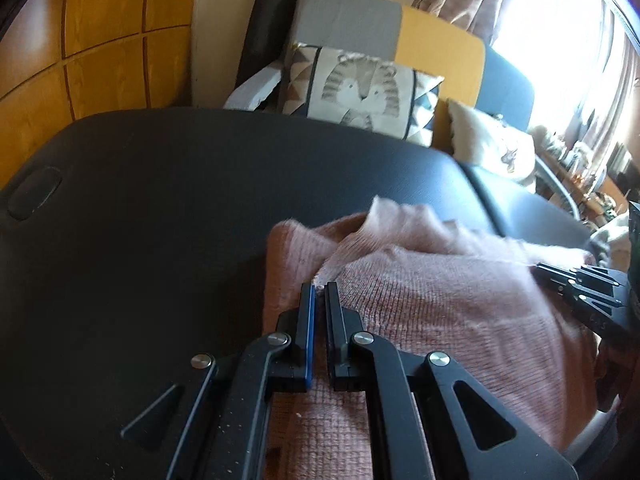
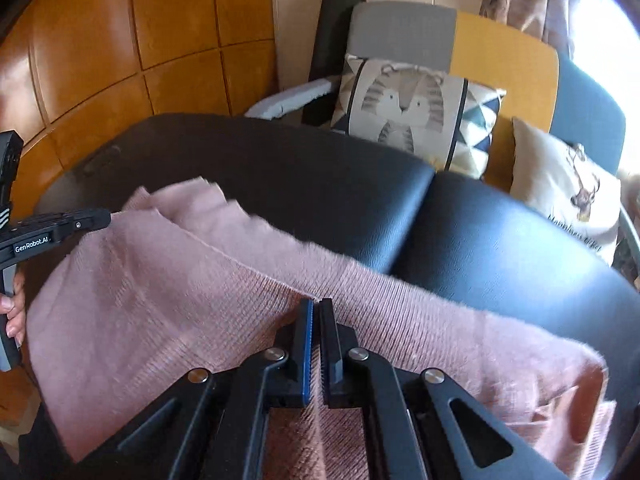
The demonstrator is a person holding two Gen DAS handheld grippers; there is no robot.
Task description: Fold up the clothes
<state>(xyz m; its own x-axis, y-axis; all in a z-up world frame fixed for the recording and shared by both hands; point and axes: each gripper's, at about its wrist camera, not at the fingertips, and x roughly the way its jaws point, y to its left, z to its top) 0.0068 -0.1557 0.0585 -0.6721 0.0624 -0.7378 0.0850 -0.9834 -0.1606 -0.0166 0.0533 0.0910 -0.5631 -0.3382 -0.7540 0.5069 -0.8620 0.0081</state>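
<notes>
Both grippers' fingers pinched closed on pink sweater [image 2: 200, 280] edge: left gripper [image 1: 319, 286], right gripper [image 2: 316, 302]; sweater draped over black cushioned bench [image 2: 480, 232].

Left gripper [image 1: 319, 286], right gripper [image 2: 316, 302]: fingers clamped together, angled downward.

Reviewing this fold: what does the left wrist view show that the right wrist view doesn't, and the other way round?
Only the left wrist view shows the left gripper shut on the pink sweater at a raised fold, and an oval recess in the black padded table.

Only the right wrist view shows the right gripper pinching the sweater's far edge, and a hand holding the left gripper's handle.

Both show the tiger cushion, the deer cushion and the wood panelling.
</notes>
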